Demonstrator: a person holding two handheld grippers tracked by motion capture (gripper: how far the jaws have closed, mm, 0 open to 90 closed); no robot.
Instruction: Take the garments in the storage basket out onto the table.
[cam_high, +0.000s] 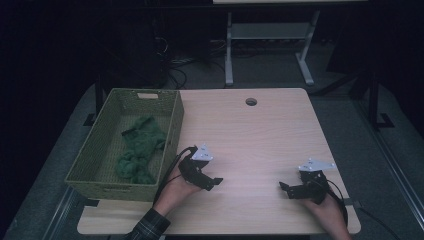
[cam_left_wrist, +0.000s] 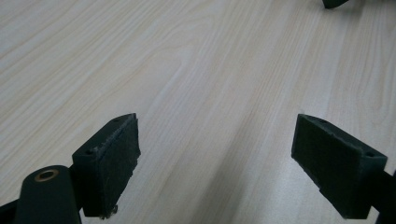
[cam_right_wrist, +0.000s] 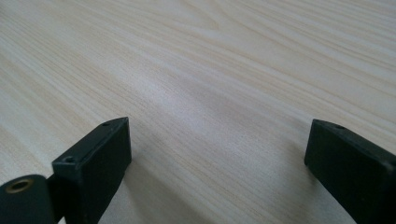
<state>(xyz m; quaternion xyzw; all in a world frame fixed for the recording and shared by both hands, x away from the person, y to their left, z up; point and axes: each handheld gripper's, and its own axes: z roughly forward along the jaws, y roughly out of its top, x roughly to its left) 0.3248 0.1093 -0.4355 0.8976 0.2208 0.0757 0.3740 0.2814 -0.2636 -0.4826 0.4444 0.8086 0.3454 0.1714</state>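
Resting low over the tabletop, both tools are idle. Left gripper (cam_high: 216, 181) has its jaws spread wide, nothing between them; the left gripper view looks along two black foam pads (cam_left_wrist: 114, 163) w/ bare wood in the gap. Right gripper (cam_high: 285, 187) is the same: released, jaws wide apart, empty, grain running through the gap in the right gripper view. The two point toward each other across the near part of the pale wood-grain table (cam_high: 260, 130), well apart.

Outward from there, the crumpled dark green cloth (cam_high: 140, 150) lies inside the olive-green woven rectangular basket (cam_high: 172, 135), which sits at the table's left edge, just beside the left gripper. My read: the putting-away looks done, cloth in, both tools let go, and no other loose item lies on the tabletop. Little left, prob. just a reset.

Views compared: the high view gives basket, cloth, both hands, a plaid sleeve (cam_high: 147, 226) and the round cable hole (cam_high: 251, 101) at the far edge. The gripper views give close proof of empty jaws, and the left gripper view catches a dark tip of the other tool (cam_left_wrist: 334, 3) at its top edge.
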